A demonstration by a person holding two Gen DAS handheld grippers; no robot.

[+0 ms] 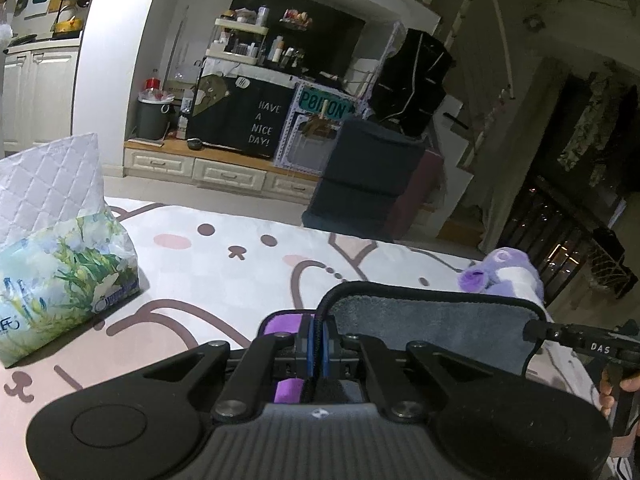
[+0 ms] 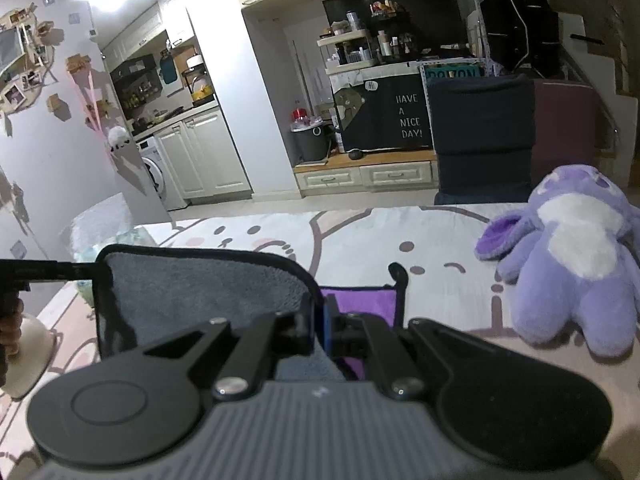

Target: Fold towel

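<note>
both my left hand-held gripper [image 1: 316, 344] and right hand-held gripper [image 2: 318, 322] clamp the grey towel's [image 2: 200, 288] hem, lifting it off the desk [image 1: 224, 264] to fold evenly.

A tissue pack [image 1: 60, 280] stood at the left of the table [image 1: 224, 276], a plush [image 2: 568, 256] at the right; bare cloth lay open between them.

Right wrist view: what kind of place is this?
Likely a small home, open-plan: kitchen cabinets, a washing machine and a plush toy on the cartoon-print cover.
</note>
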